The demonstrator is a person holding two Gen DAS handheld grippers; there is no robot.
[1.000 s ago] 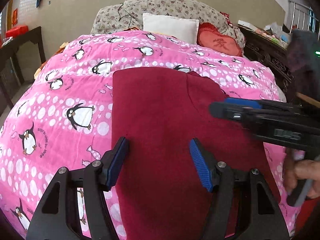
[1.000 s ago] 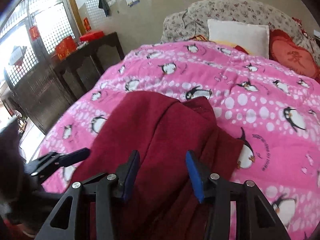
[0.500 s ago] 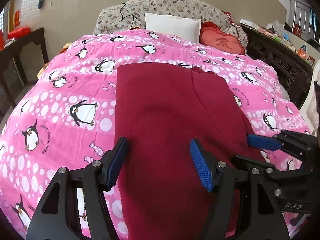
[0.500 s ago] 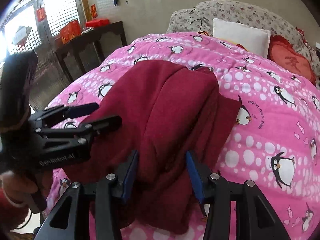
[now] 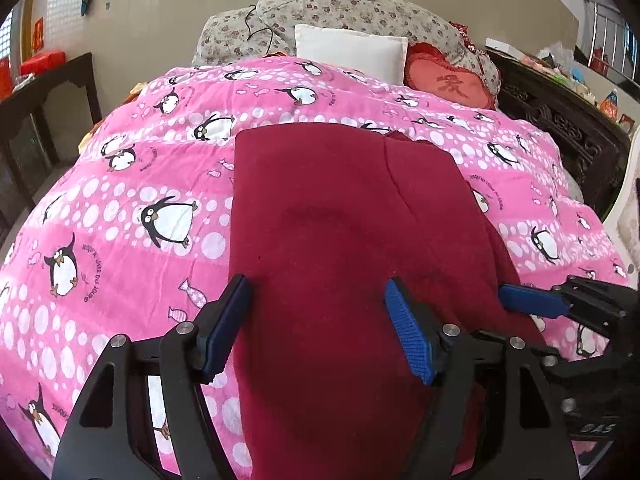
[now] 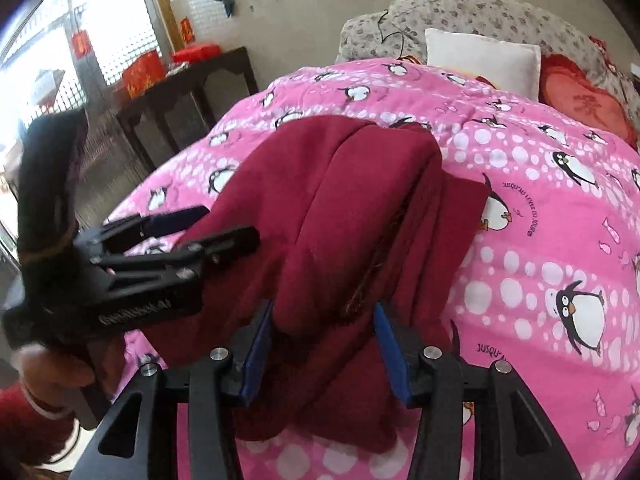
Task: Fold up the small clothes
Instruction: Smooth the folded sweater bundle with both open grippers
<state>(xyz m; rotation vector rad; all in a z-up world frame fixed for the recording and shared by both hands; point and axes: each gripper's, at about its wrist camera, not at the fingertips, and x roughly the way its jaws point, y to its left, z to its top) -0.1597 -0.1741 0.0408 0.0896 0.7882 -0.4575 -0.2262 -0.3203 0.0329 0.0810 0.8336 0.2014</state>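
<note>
Maroon fleece garment [image 5: 344, 240], folded lengthwise, lies on your bed's pink penguin-print quilt [image 5: 120, 208]; its near end hangs toward you over the quilt's front edge; its far end sits squared about midway up the bed; from the right wrist view the garment [image 6: 340, 208] shows stacked layers along its right side, with a lower layer sticking out onto the quilt [image 6: 560, 220].

Left gripper [image 5: 318, 328]: jaws wide apart, blue pads on either side of the garment's near part, nothing clamped; whether the pads touch the cloth you cannot tell; the same gripper [image 6: 200, 228] appears at the left of the right wrist view, fingers spread over the garment's left edge, with your left hand [image 6: 52, 368] on its handle.

Right gripper [image 6: 322, 352]: jaws likewise parted, straddling a thick fold at the garment's near right corner, holding nothing; in the left wrist view it [image 5: 560, 312] sits at the garment's right edge, low over the quilt.

Head of bed: white pillow [image 5: 352, 52]; red heart cushion [image 5: 452, 84] just beside it; floral bedding [image 5: 340, 16] piled behind both.

Surroundings: dark wooden side table [image 6: 184, 96] left of the bed, carrying red boxes [image 6: 144, 72]; dark carved furniture [image 5: 568, 124] on the right.
</note>
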